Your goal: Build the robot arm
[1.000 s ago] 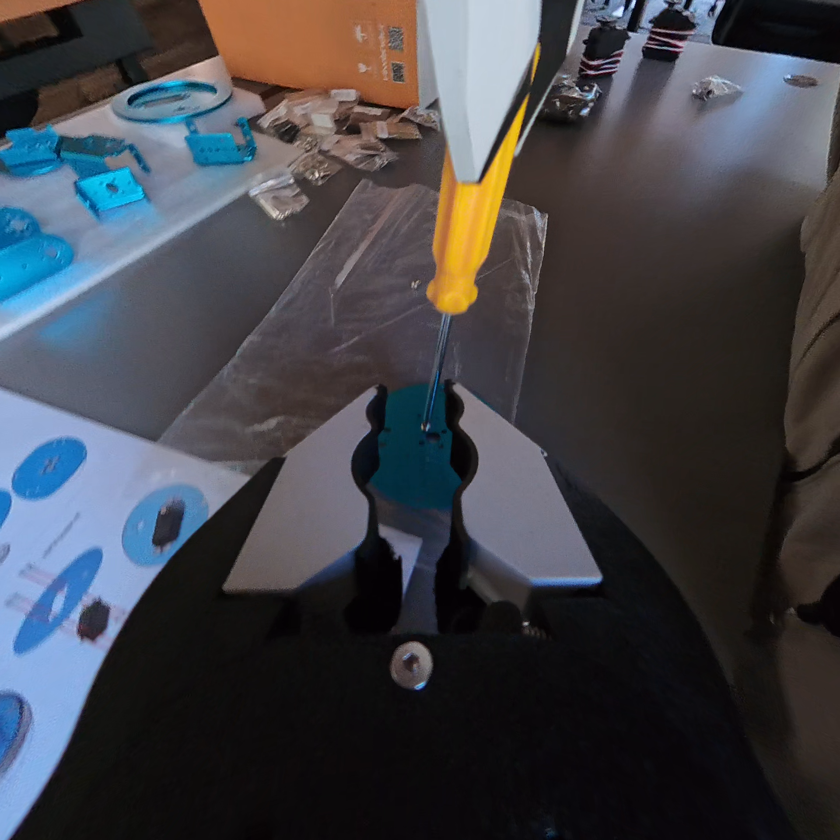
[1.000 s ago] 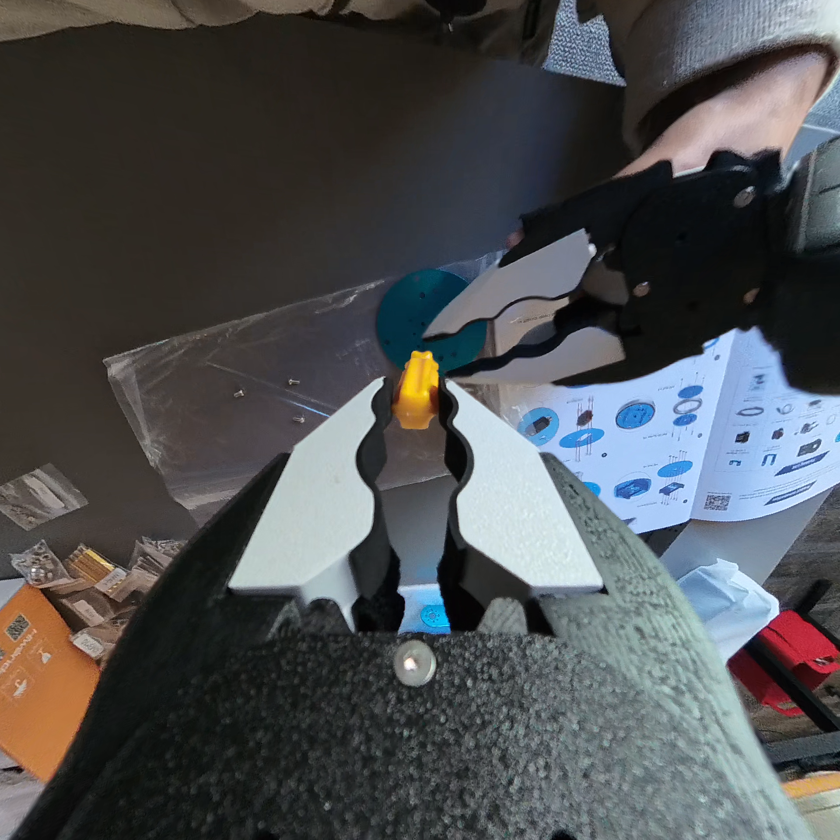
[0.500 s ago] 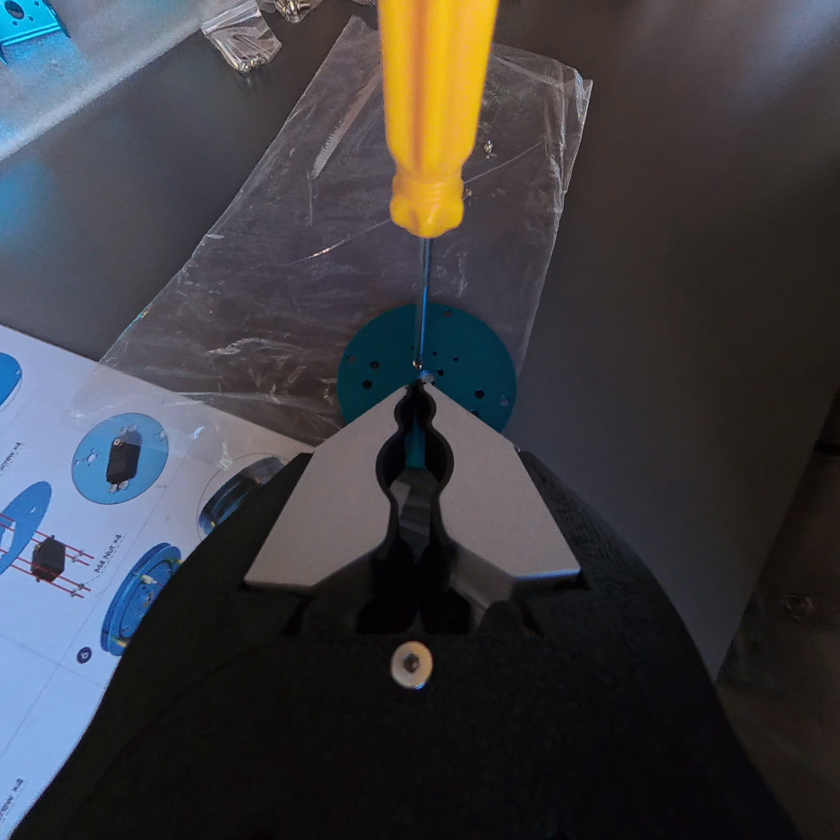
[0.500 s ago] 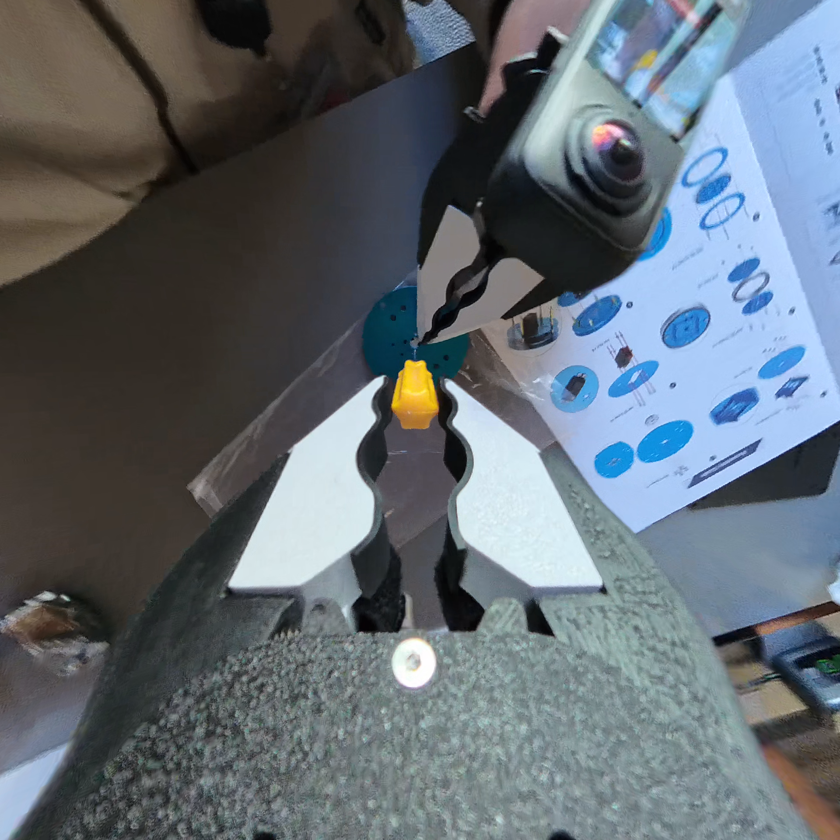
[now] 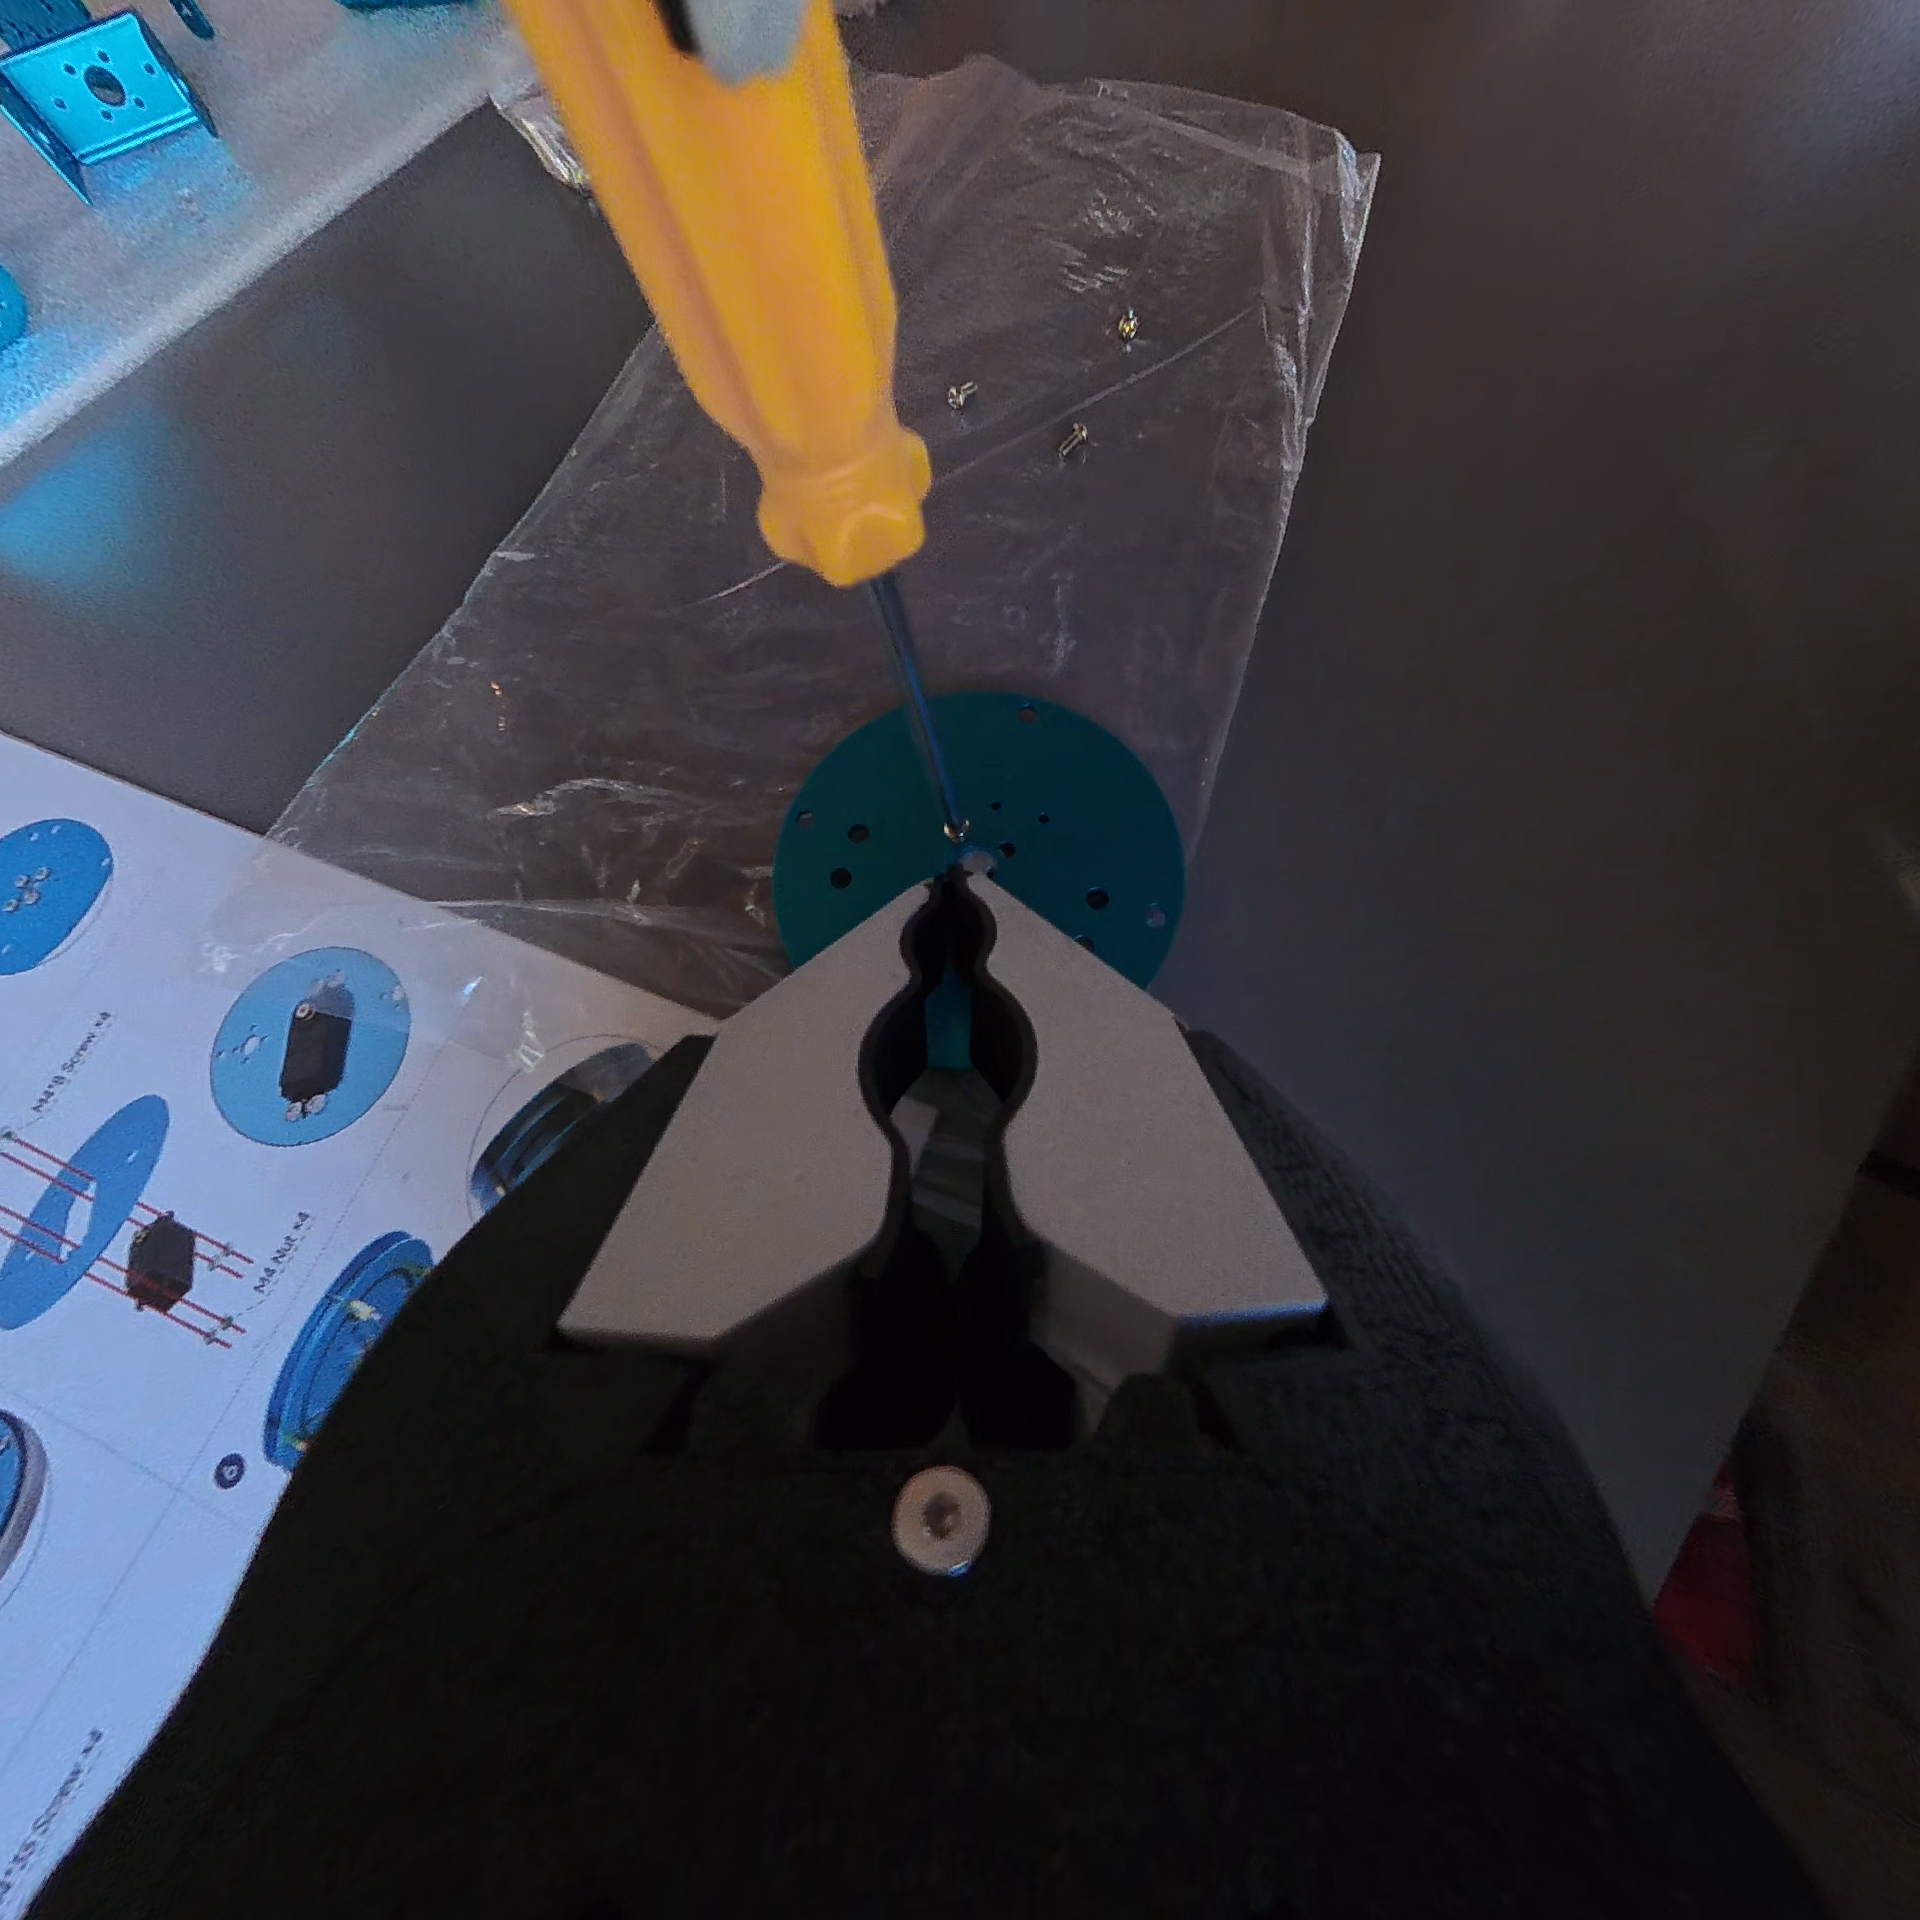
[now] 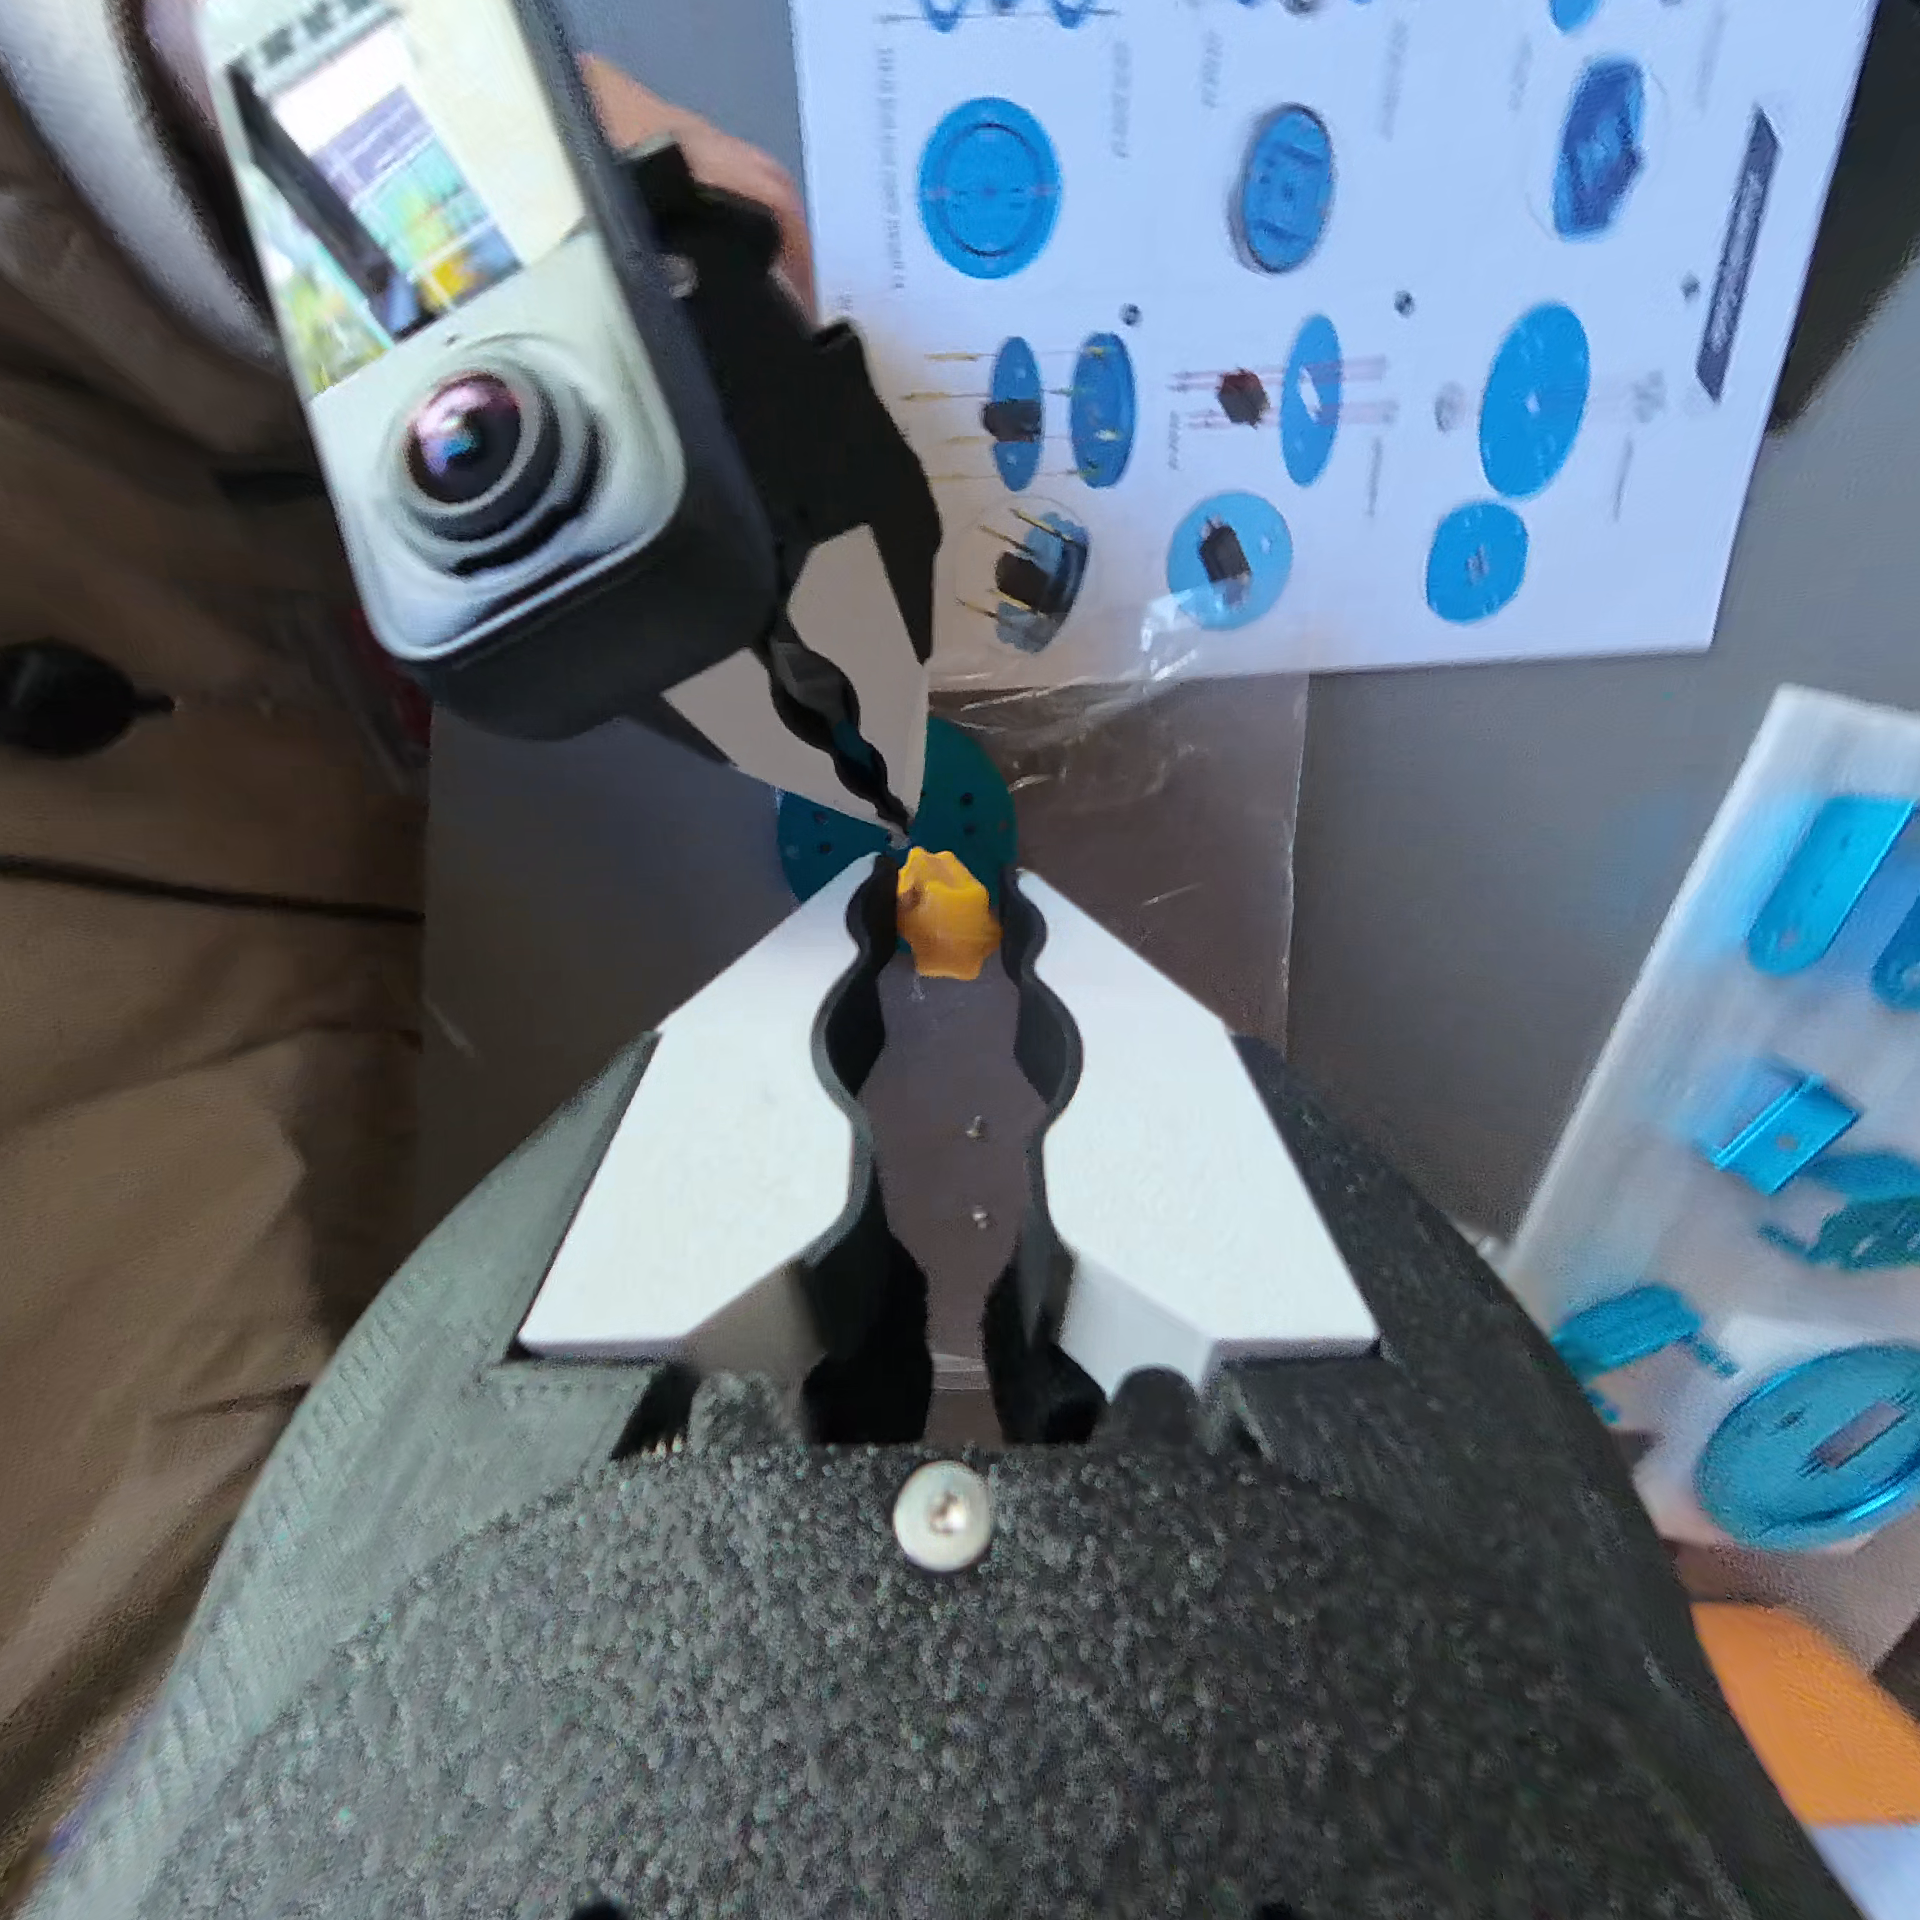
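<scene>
The left hand-held gripper (image 5: 956, 883) is pressed together over a teal round disc (image 5: 1049, 810), its tips seen at the disc's centre hole; whether anything is pinched cannot be told. The disc lies on a clear plastic sheet (image 5: 1091, 395) on the dark tabletop (image 5: 1610, 623). The right hand-held gripper (image 6: 940, 914) is clamped on a yellow-handled screwdriver (image 5: 758, 281), whose thin shaft is tilted down to a small screw beside the centre hole. Three loose screws (image 5: 1070, 442) are scattered on the sheet farther off. A printed instruction sheet (image 5: 156, 1091) (blue part diagrams) is overlapped by the plastic's near edge. Blue metal brackets (image 6: 1787, 1132) rest on a white board.
</scene>
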Available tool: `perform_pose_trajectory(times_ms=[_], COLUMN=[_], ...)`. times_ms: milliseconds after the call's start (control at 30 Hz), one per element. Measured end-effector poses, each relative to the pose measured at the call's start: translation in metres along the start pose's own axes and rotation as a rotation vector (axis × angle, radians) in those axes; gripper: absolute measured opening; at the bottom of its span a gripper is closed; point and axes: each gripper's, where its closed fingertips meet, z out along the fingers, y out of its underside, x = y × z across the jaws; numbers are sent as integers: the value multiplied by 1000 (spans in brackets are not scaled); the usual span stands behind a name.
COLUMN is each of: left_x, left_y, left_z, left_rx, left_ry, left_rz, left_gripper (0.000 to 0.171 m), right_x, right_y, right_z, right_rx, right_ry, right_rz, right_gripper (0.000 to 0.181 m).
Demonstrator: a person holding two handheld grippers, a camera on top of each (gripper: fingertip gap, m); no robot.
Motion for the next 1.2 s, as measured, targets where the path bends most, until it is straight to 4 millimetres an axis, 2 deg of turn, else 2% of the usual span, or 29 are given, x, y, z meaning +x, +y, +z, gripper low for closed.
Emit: perform_pose_trajectory(times_ms=[233,467,567,767,933,1100,1200], left_x=[0,0,1,3,1,-1,-4], left_y=[0,0,0,-1,-6,-31,-52], left_z=[0,0,0,0,2,-2,-12], left_rx=[0,3,3,5,23,153,271], left_ry=[-5,-30,-20,-25,-31,-19,-20], left_rz=[10,35,34,56,57,24,5], left_gripper=[1,0,0,0,16,20,13], right_x=[15,3,7,2,4,7,7], right_y=[26,45,43,36,35,31,27], right_z=[-3,-5,-4,-4,-3,-1,1], right_rx=[-97,-196,-204,-248,-247,-247,-247], right_ry=[12,-170,-164,-127,-126,-144,-162], right_rz=[492,887,912,814,799,798,790], right_gripper=[20,16,16,16,16,16,16])
